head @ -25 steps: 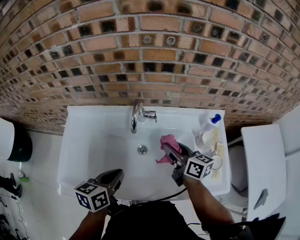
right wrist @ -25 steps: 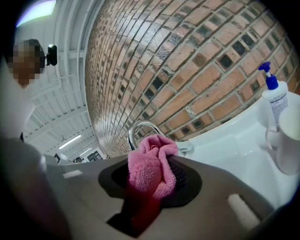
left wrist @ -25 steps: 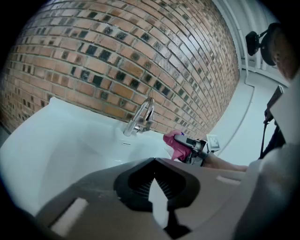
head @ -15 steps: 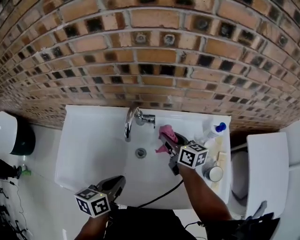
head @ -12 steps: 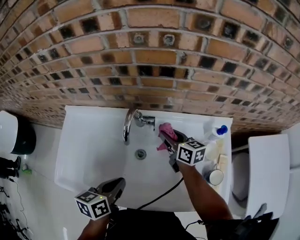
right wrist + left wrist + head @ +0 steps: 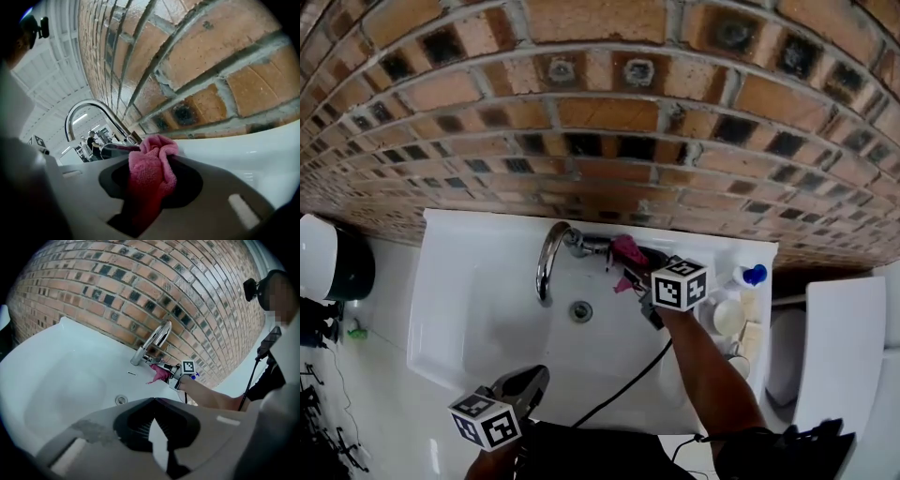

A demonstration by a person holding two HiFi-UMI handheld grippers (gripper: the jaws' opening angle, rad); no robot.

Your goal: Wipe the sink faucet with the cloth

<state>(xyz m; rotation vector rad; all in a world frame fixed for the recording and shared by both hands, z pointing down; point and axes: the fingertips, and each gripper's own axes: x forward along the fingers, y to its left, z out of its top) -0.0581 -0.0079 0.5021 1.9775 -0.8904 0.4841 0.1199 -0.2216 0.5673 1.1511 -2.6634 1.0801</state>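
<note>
Right gripper (image 6: 628, 265) with its fingers clenched on the pink cloth (image 6: 628, 249). A bunched fold stood proud of the fingertips, probably so that fabric rather than hard finger would meet the metal. The cloth lay at the faucet (image 6: 546, 264), on the right of its base and at the handle end. It was touching or all but touching the chrome body, and neither the head view nor the right gripper view settled which. The arched spout curved away to the left of the cloth, out over the sink (image 6: 469, 291), and looked as yet unwiped. The step in hand was judged to be the first contact of the wipe, at the base. Left gripper (image 6: 532, 379) hung idle at the sink's near edge, well apart from the faucet, with its fingers closed on nothing — plausibly parked there to leave the basin free. The drain (image 6: 581, 311) lay just in front of the faucet. A bottle (image 6: 751, 276) with a blue cap stood on the ledge to the faucet's right, beyond the right gripper. A black cable (image 6: 623, 384) trailed across the basin from that gripper. The brick wall (image 6: 600, 122) rose directly behind the faucet — likely the main constraint, since it left little room to pass the cloth round the rear of the base.
</note>
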